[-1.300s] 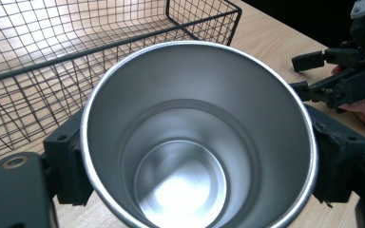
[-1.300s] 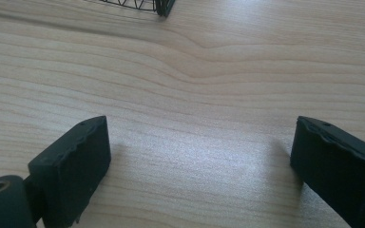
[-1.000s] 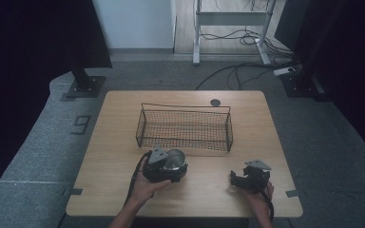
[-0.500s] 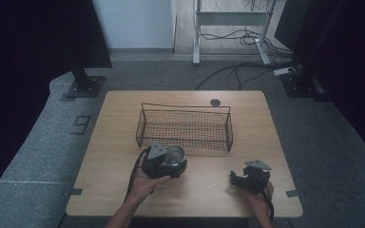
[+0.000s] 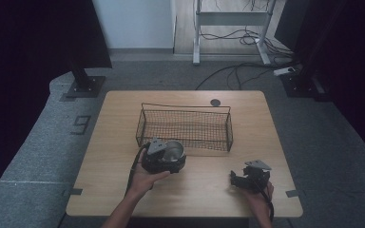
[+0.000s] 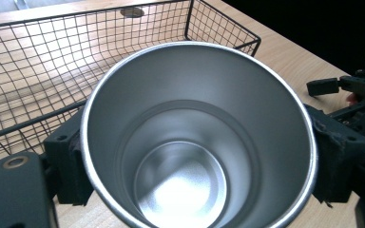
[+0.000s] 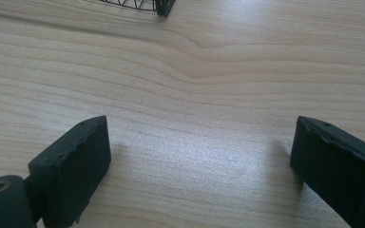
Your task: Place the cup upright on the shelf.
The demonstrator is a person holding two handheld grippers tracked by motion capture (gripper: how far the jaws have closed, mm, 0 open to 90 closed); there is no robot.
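Clearly the left tongs (image 5: 167, 156) gripped the steel cup (image 6: 197, 137); lifting it level over the wire basket (image 5: 185, 124) rim mattered. Right tongs (image 7: 199, 156) gaped empty.

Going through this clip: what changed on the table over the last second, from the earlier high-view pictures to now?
Nothing visibly changed. The left tool is clamped on the shiny round steel cup just in front of the black wire mesh basket, as before. The right tool rests open on the light wooden table near its front right corner, nothing between its jaws, in the same spot.
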